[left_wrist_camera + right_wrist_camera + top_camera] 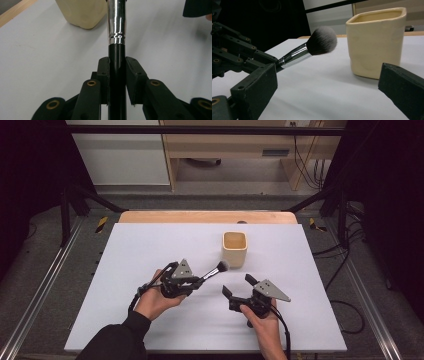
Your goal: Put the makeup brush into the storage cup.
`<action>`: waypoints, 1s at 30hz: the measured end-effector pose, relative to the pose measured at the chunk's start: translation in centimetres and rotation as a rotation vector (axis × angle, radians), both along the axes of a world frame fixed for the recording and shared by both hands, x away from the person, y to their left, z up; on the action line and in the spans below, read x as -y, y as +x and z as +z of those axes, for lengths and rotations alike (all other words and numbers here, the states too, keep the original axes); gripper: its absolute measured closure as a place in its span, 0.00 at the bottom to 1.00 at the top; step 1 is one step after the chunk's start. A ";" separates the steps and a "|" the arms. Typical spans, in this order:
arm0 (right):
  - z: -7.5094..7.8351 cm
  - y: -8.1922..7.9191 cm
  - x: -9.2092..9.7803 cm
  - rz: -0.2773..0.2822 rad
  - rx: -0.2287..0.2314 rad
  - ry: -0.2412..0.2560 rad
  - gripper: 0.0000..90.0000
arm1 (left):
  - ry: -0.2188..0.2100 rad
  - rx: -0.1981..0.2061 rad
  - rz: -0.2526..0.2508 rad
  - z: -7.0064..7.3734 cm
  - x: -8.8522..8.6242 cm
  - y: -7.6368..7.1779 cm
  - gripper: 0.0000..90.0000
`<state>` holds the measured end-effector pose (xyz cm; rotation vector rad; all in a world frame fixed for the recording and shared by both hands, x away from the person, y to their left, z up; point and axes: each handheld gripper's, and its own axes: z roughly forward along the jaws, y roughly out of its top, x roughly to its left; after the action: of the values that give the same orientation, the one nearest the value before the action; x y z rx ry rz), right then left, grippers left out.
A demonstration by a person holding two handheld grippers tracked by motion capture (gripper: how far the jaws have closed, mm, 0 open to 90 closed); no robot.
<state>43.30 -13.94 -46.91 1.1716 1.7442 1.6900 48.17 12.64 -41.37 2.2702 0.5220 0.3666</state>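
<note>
Clamped tight on the black handle of the makeup brush (117, 57): left gripper (192, 282), holding it off the table with bristles tilted up, just short of the cream cup (234, 249). Spread wide with nothing between: right gripper (239, 285), low over the white table (140, 245), near the cup's front.

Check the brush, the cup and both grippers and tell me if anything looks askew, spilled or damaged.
Nothing stands out. The left gripper clamps the makeup brush by its black handle, bristles raised off the table beside the cup, which stands upright and unchipped. The right gripper is open and holds nothing. No spill on the white table.
</note>
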 end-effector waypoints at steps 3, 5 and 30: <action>-0.1 0.0 -0.5 0.003 -0.005 0.009 0.03 | 0.007 0.004 -0.008 0.1 0.2 0.0 0.83; -0.1 0.1 -0.8 0.000 -0.014 0.020 0.03 | -0.002 0.003 -0.007 0.1 0.4 0.0 0.83; -0.2 0.7 -2.2 -0.017 -0.051 0.114 0.04 | -0.018 0.017 -0.023 0.2 1.1 -0.4 0.83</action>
<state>43.99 -11.78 -47.14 1.2863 1.6820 1.7848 47.79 11.49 -41.12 2.2522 0.4882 0.3687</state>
